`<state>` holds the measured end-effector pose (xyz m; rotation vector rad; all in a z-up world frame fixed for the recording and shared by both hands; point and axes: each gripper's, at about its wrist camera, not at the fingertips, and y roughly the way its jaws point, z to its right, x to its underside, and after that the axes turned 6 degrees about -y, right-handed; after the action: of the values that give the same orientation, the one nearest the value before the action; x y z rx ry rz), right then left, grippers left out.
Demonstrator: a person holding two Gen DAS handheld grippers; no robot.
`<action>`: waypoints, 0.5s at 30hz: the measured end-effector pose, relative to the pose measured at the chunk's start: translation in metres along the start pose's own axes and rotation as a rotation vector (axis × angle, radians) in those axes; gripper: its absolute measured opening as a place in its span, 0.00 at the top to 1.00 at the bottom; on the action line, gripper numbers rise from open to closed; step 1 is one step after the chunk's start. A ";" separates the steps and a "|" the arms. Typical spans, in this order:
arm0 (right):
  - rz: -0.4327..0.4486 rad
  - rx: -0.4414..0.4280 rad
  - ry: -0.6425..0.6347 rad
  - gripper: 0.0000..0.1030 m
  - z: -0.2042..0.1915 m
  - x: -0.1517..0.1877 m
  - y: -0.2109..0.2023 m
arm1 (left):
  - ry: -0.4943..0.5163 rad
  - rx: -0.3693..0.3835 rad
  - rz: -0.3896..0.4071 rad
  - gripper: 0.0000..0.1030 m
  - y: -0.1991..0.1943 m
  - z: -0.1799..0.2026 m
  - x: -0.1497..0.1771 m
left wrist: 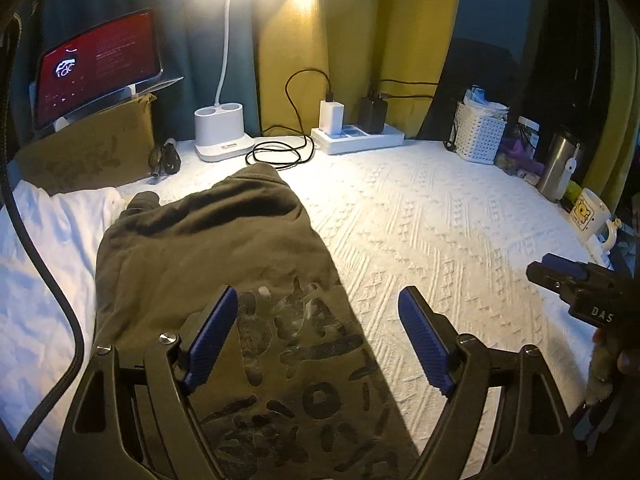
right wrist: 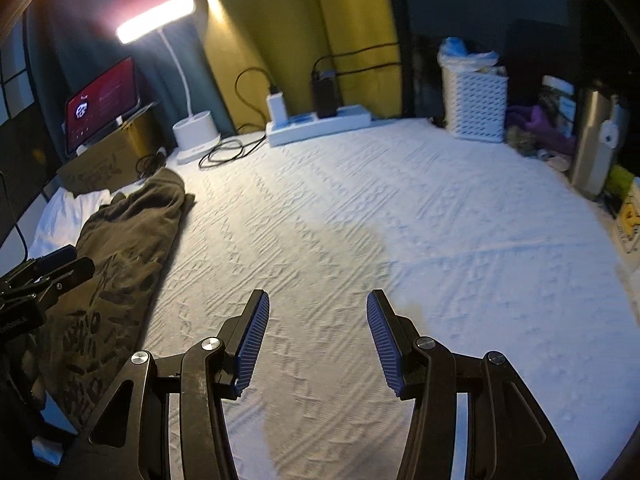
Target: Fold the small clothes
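An olive-brown garment (left wrist: 208, 264) with dark printed characters lies in a long folded strip on the white textured bedspread (left wrist: 440, 232). My left gripper (left wrist: 320, 304) hovers over its near printed end, open wide, nothing between its blue pads. In the right wrist view the same garment (right wrist: 124, 248) lies at the left, and my right gripper (right wrist: 316, 308) stands open above bare bedspread (right wrist: 400, 220), holding nothing. The right gripper's tip (left wrist: 560, 276) shows at the right edge of the left wrist view. The left gripper (right wrist: 44, 276) shows over the garment at the left edge of the right wrist view.
At the back stand a lit desk lamp (left wrist: 222, 132), a power strip (left wrist: 356, 136) with chargers and cables, and a tablet (left wrist: 96, 68) on an olive cushion. A white basket (left wrist: 480, 132), steel flask (left wrist: 558, 168) and mug (left wrist: 592, 216) line the right. A white pillow (left wrist: 52, 240) lies left.
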<state>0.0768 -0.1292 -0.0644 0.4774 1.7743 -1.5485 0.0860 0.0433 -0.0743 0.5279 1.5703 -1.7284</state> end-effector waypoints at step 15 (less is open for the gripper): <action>0.122 0.071 0.023 0.37 0.027 -0.004 -0.071 | 0.091 0.052 0.064 0.20 -0.022 0.045 -0.006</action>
<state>0.0382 -0.1688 -0.0125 0.6281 1.6797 -1.5296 0.0811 0.0005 -0.0478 0.6840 1.5569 -1.7220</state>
